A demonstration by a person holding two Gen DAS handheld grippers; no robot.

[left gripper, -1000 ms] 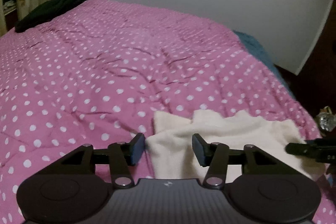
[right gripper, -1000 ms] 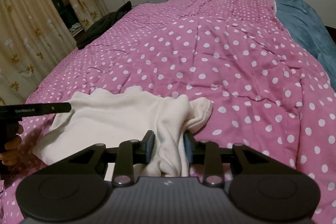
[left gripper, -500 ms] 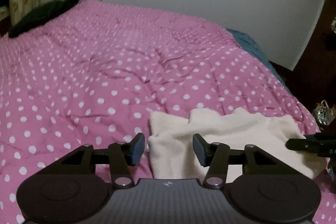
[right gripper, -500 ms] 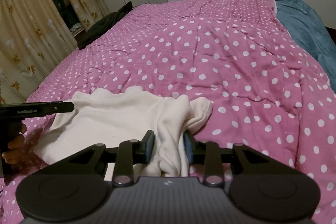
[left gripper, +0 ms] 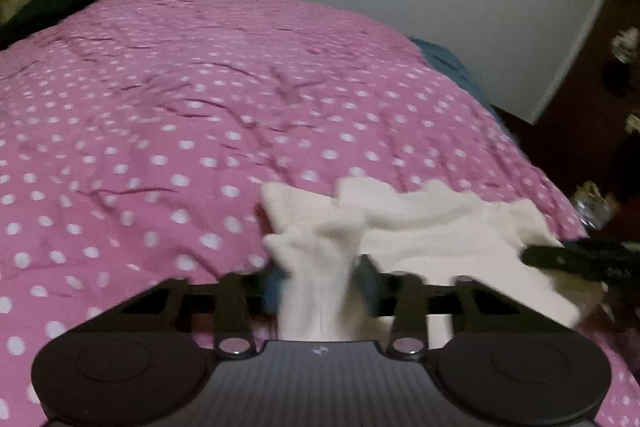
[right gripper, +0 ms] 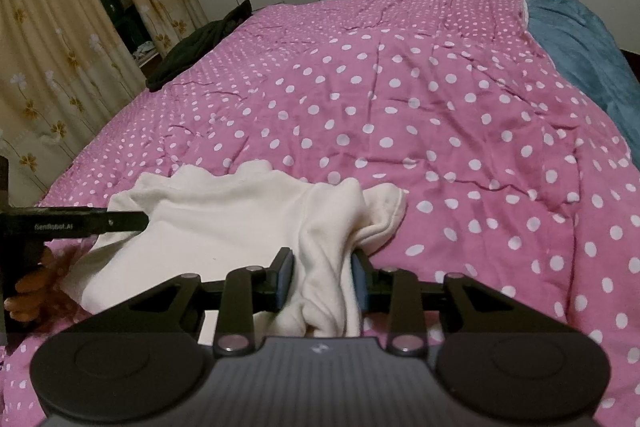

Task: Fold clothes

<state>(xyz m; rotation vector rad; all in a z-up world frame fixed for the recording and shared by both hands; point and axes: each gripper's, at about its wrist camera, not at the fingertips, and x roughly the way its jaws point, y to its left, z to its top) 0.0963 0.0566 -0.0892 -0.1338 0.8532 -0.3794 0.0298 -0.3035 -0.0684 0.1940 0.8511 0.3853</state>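
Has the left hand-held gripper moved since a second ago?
Yes. The left hand-held gripper has lifted the near edge of the cream garment, bunched between its fingers, up from the pink bedspread.

Fleecy garment (right gripper: 224,223) (seemingly matt cloth)

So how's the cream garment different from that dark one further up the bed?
The cream garment lies near the bed's front edge, pinched by the left gripper and right gripper; the dark garment sits at the far left edge, untouched. One is pale, the other near black. Both rest on the polka-dot bedspread, unfolded.
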